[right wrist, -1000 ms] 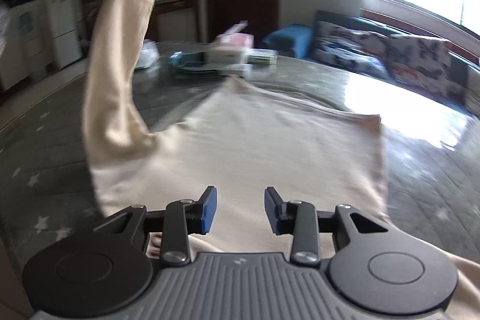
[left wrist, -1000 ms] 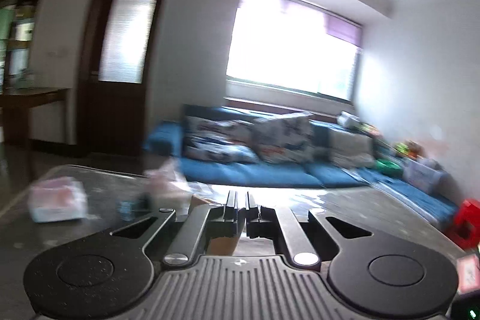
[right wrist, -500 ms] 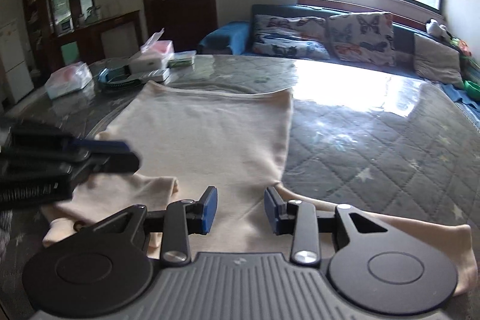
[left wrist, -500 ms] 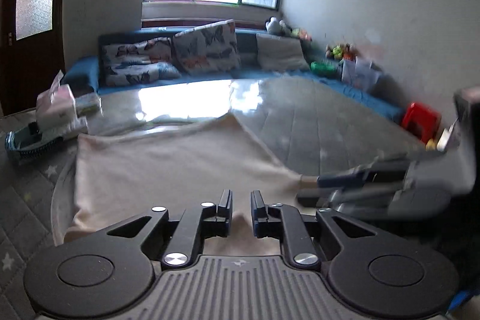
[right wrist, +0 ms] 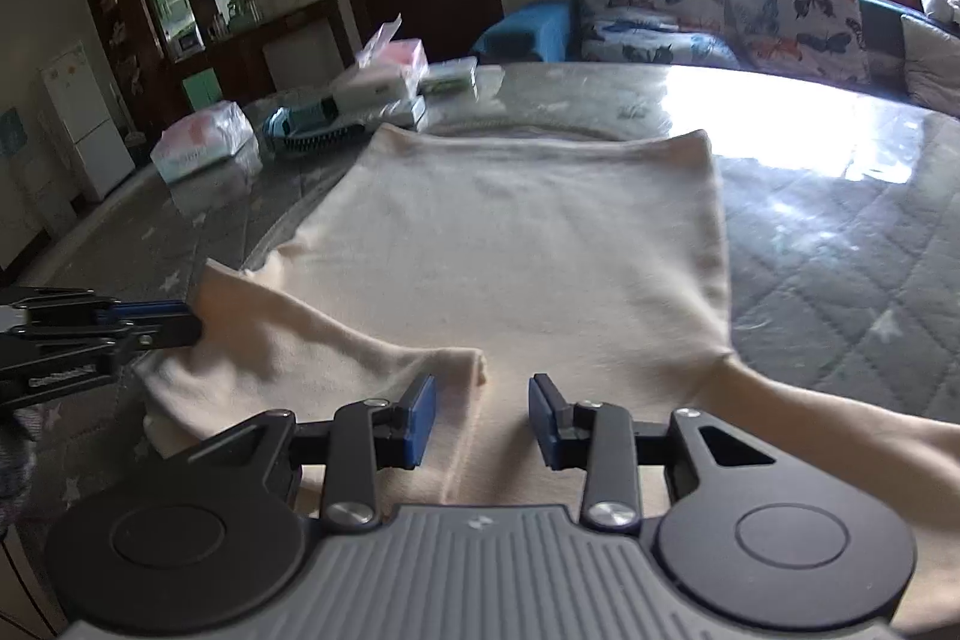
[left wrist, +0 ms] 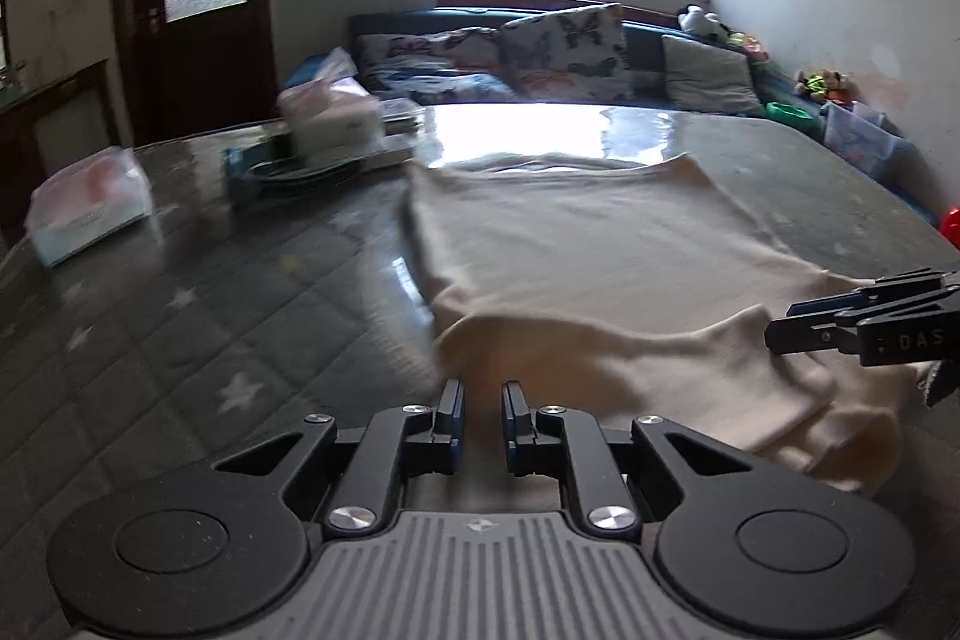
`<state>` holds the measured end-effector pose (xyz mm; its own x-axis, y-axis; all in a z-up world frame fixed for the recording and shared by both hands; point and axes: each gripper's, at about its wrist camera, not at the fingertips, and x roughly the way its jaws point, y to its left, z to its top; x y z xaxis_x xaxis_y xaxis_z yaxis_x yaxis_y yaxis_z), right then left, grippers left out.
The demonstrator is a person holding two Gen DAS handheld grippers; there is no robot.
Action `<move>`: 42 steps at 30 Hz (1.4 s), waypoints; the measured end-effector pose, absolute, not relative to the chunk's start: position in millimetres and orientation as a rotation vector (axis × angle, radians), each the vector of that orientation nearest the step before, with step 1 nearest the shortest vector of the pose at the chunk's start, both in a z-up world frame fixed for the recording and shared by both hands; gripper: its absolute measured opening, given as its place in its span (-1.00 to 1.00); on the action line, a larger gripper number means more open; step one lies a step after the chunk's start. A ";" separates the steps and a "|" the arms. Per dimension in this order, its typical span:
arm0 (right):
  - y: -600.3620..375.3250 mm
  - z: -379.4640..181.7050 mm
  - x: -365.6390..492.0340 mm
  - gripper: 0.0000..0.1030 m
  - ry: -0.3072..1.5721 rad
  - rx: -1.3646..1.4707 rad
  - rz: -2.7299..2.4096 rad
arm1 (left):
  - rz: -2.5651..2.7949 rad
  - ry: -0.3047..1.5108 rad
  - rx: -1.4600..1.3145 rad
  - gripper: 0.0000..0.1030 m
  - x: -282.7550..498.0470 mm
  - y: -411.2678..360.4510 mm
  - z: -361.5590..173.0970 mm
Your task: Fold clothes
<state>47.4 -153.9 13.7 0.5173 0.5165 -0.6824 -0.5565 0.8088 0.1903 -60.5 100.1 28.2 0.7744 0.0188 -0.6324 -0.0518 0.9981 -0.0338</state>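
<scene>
A cream long-sleeved top [right wrist: 516, 244] lies flat on the grey quilted table, also seen in the left wrist view [left wrist: 588, 250]. Its left sleeve [right wrist: 312, 352] is folded in across the body; the right sleeve [right wrist: 840, 418] stretches out to the right. My left gripper [left wrist: 483, 409] is slightly open and empty, just off the folded sleeve's left edge; it also shows in the right wrist view [right wrist: 180, 319]. My right gripper [right wrist: 483, 415] is open and empty above the top's near part; it also shows in the left wrist view [left wrist: 780, 322].
Tissue packs [right wrist: 201, 139], a box [right wrist: 390, 67] and a blue comb-like item [right wrist: 318, 130] lie at the table's far left. A blue sofa with cushions [right wrist: 750, 16] stands behind the table. A red stool [left wrist: 951, 226] is at the right.
The left gripper, shut on the raised sleeve a second ago, has laid it across the body, let go and drawn back left. The right gripper stayed open.
</scene>
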 end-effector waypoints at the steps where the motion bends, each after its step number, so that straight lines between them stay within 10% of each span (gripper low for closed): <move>1: -151.5 13.2 46.7 -0.39 0.796 -0.061 0.643 | 0.040 0.683 -0.059 -0.72 -64.2 103.0 29.8; 7: -144.2 17.1 43.4 -0.92 0.791 -0.068 0.644 | 0.090 0.684 -0.034 -0.55 -75.2 120.6 40.9; 42: -143.7 23.9 44.1 -0.83 0.743 -0.224 0.559 | -0.071 0.704 -0.005 -0.55 -12.8 78.8 25.5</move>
